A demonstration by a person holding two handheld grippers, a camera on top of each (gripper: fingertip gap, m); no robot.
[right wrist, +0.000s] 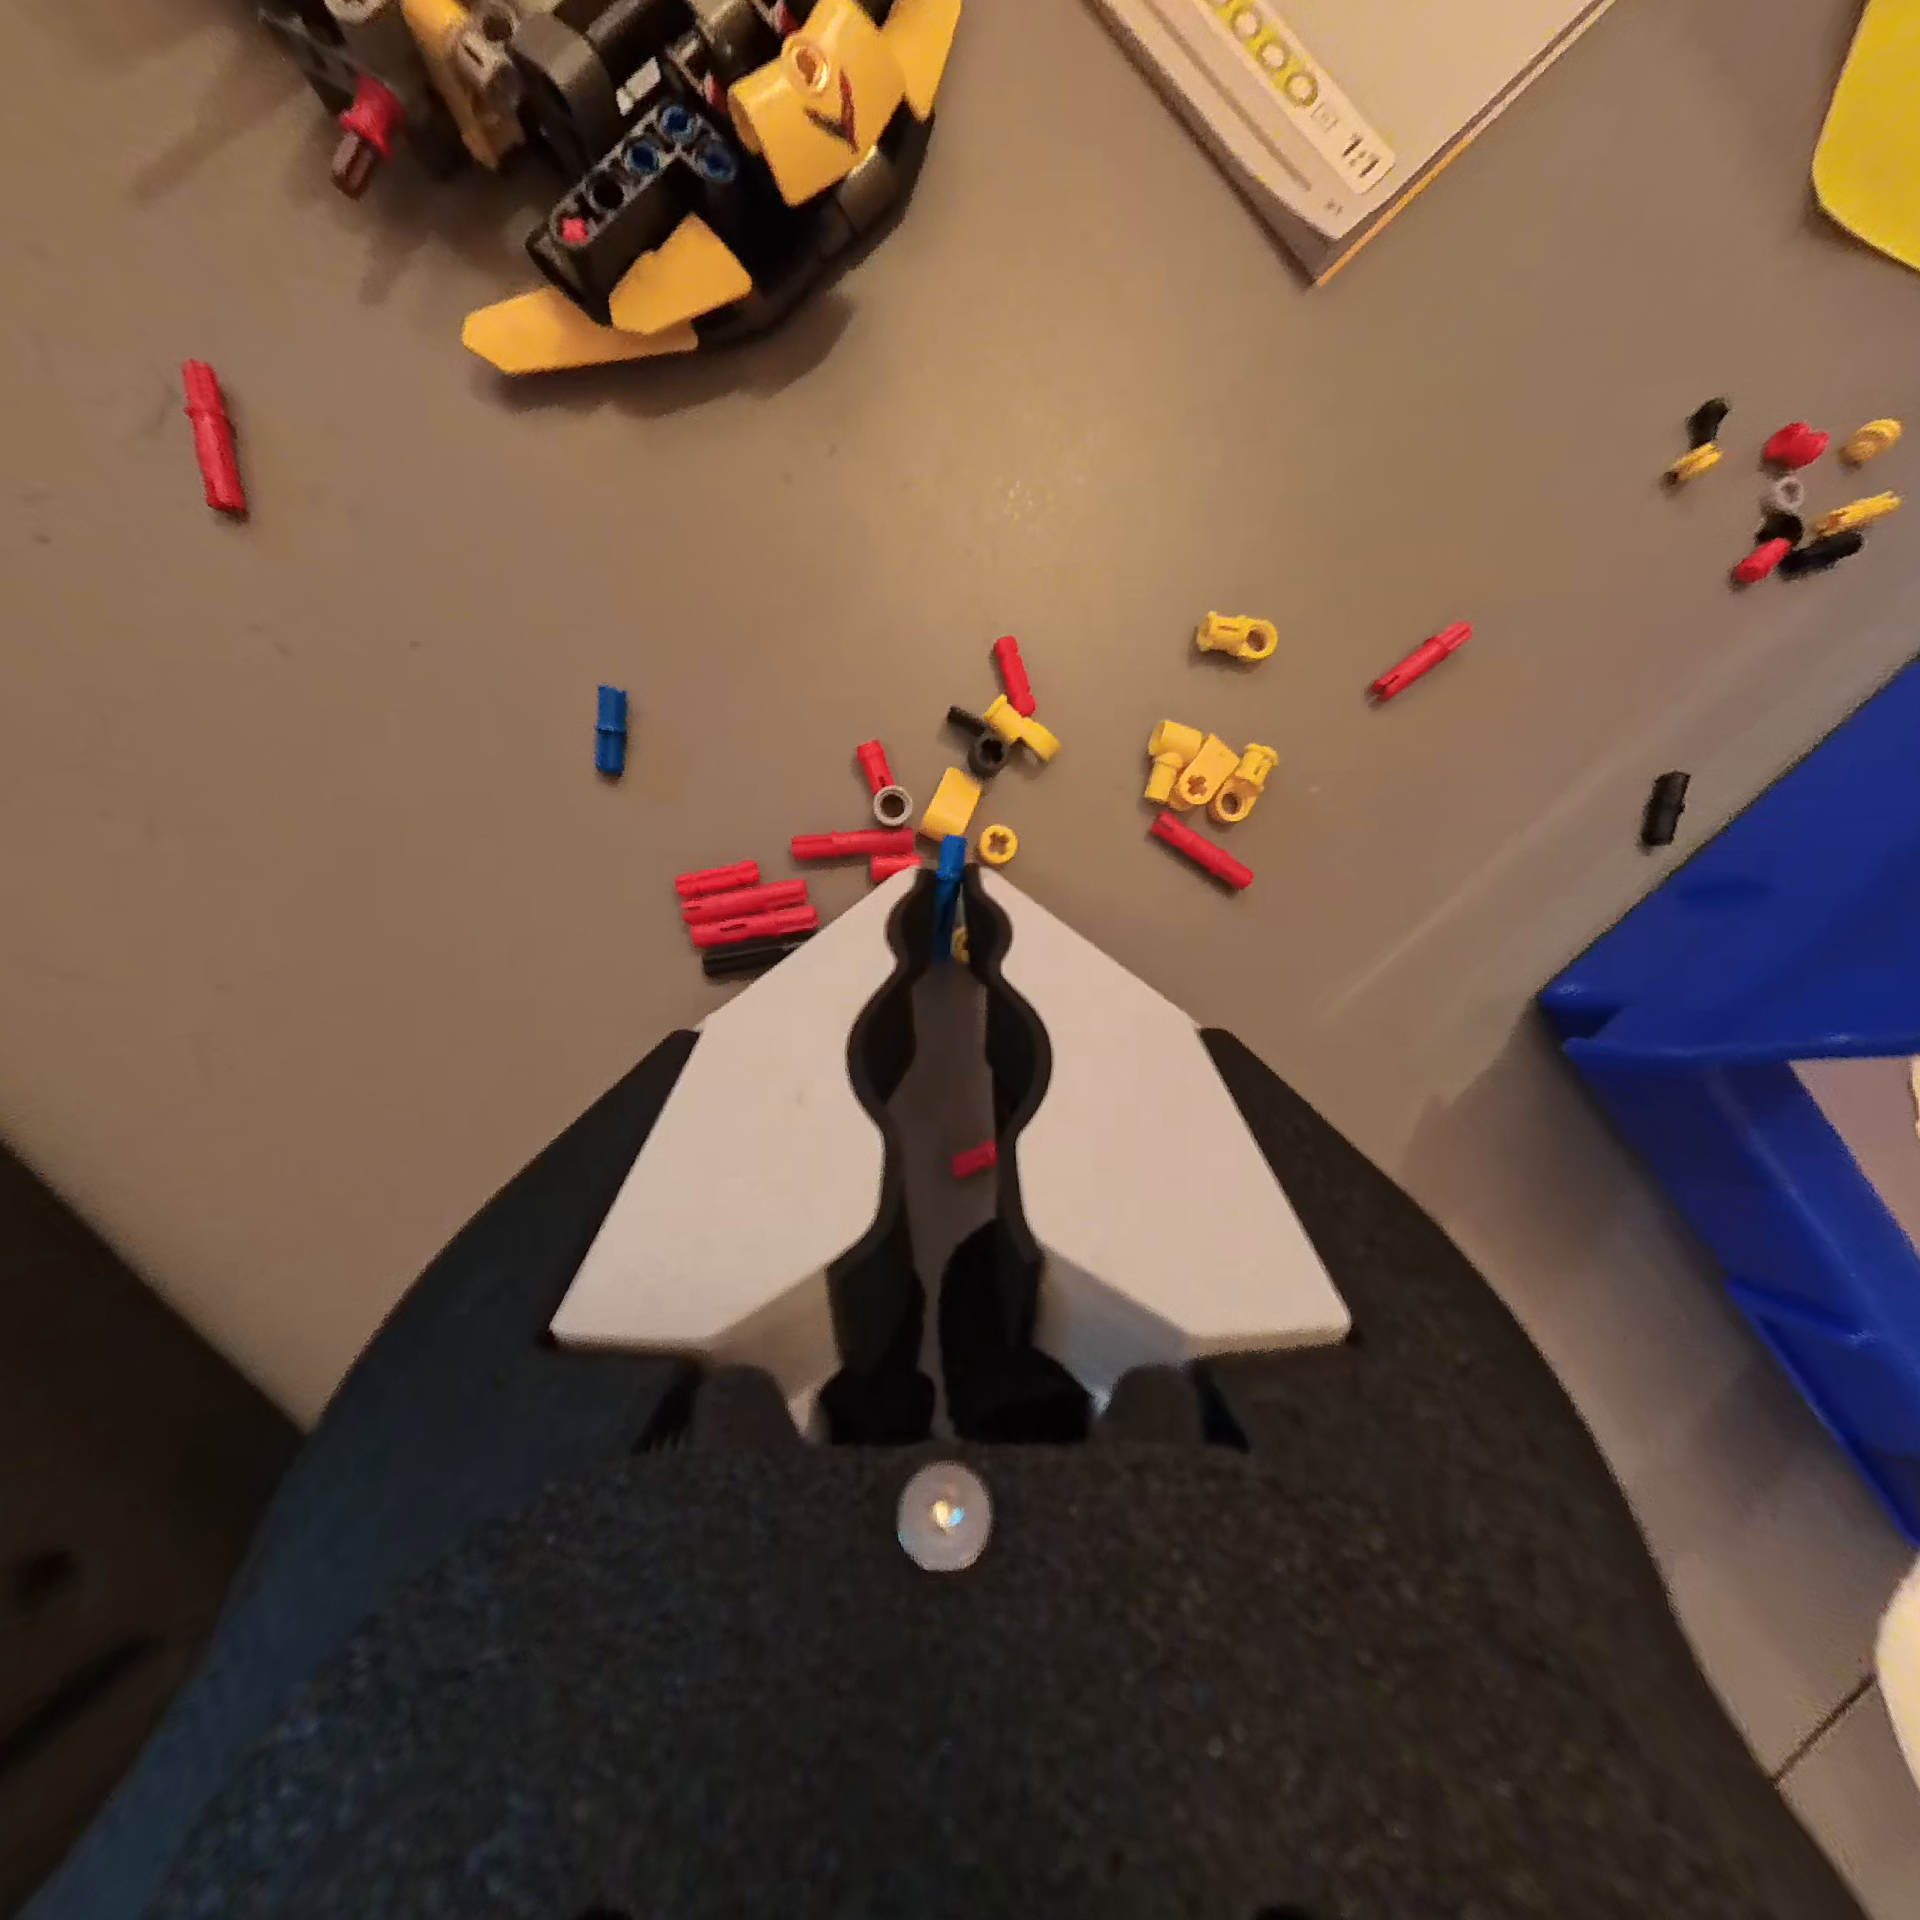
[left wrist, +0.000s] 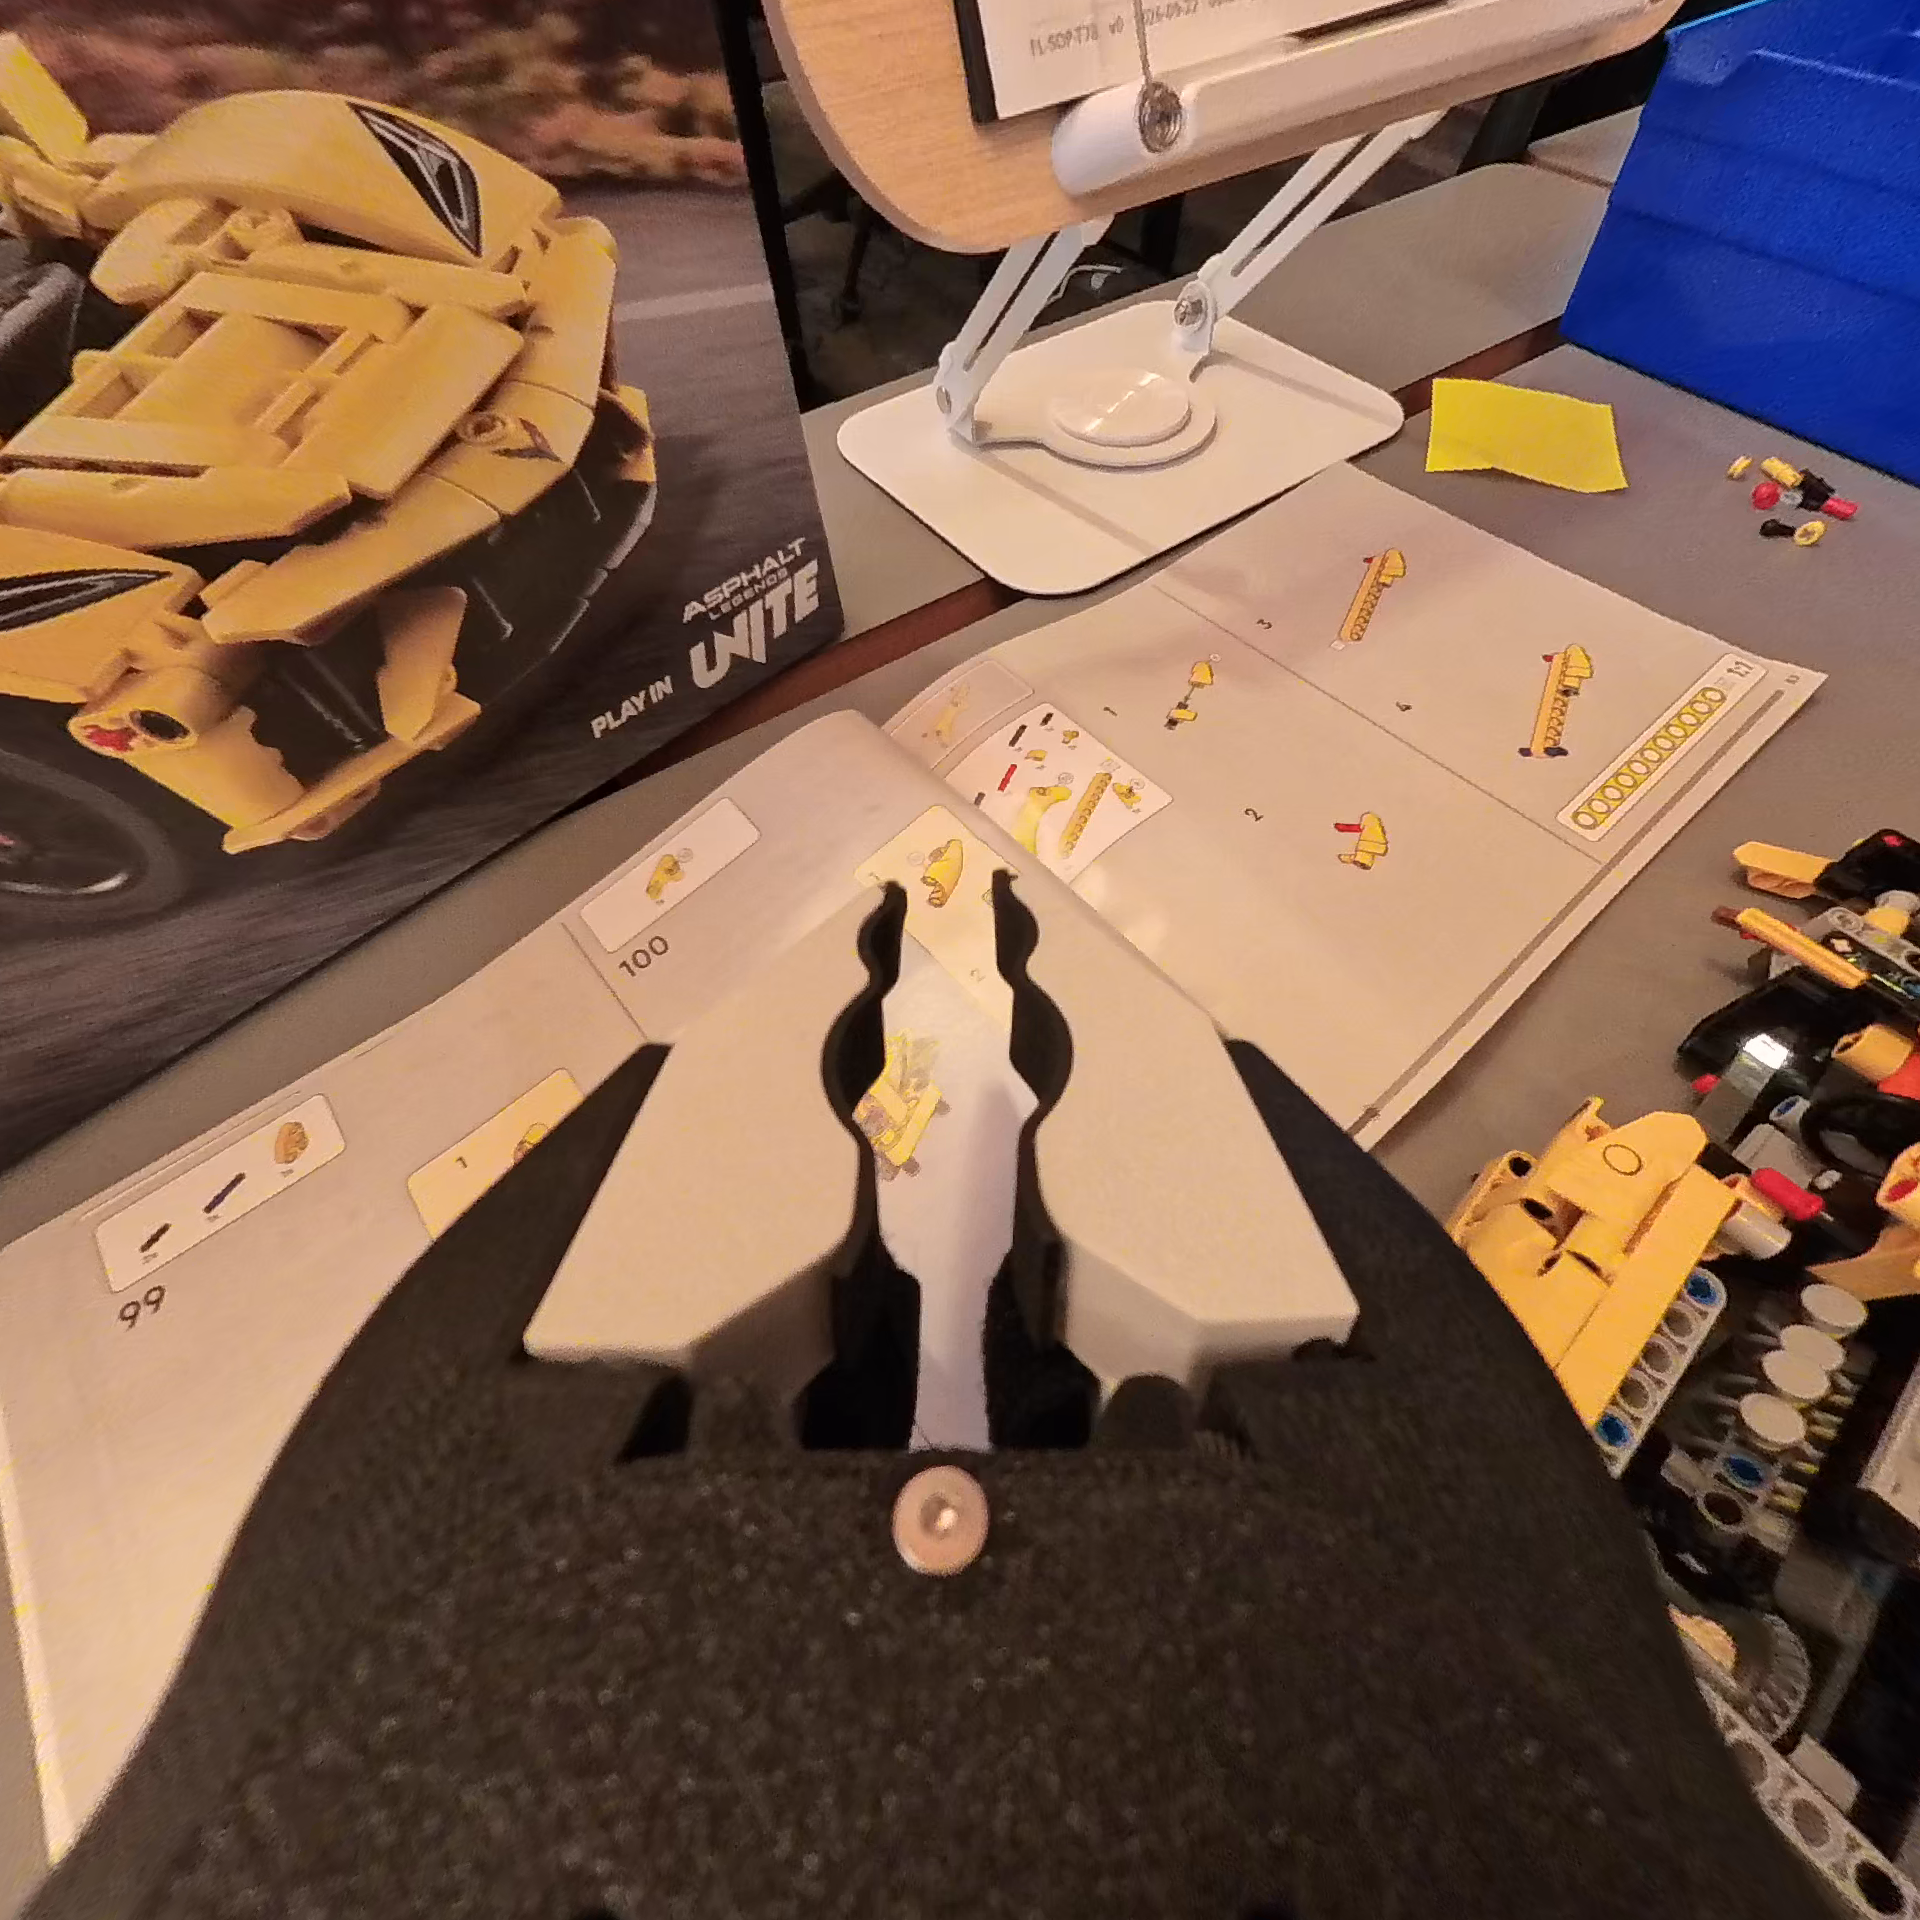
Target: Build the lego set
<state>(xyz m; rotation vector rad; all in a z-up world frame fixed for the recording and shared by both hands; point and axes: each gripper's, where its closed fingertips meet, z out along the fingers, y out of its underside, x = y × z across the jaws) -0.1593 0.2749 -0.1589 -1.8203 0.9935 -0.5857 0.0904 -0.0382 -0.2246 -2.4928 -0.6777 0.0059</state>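
Picking a part: right tongs (right wrist: 948,878) nipped on a blue pin (right wrist: 949,883) above the loose pieces on the desk (right wrist: 416,675), left tongs (left wrist: 943,891) slightly parted, empty, over the booklet (left wrist: 1351,727); next, probably carrying it to the half-built car (right wrist: 665,177).

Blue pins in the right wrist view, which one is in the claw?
The blue pin pinched at the right claw tips, pointing forward. The other blue pin lies loose on the table, off to the left, untouched.
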